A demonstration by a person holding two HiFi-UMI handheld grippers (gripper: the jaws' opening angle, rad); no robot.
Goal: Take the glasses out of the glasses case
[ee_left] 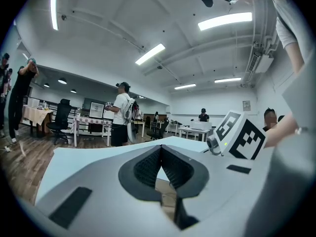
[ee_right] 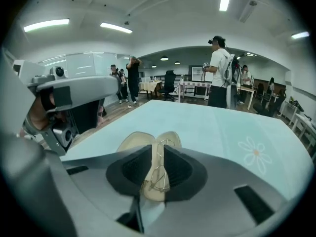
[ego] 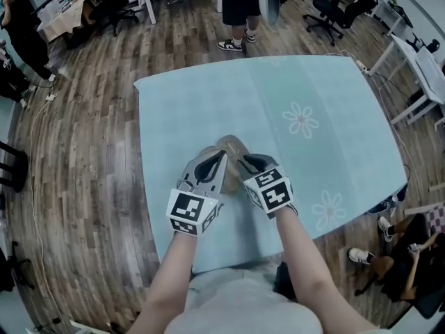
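We find the glasses case (ego: pixel 233 145) lying open, its tan lining upward, on the pale blue counter (ego: pixel 327 82), and both claws crowd in at the side of the case nearest us. The left claw (ee_left: pixel 160 149) has its ribbed pads pressed together at the tips, and we can make out nothing held between them. Tan case material shows through the gap below those tips. Just right of it, the right claw (ee_right: pixel 158 149) is pinching the glasses (ee_right: pixel 159 172), a thin wire frame that runs up between its dark pads. The glasses sit directly over the case's tan inside. We cannot tell whether they touch it or ride just above it. Beyond the case and off to its right, a printed daisy (ego: pixel 301 120) marks the cloth. Far past the case, beyond the counter's far edge, a person (ego: pixel 240 5) stands on the wood floor (ego: pixel 90 152).
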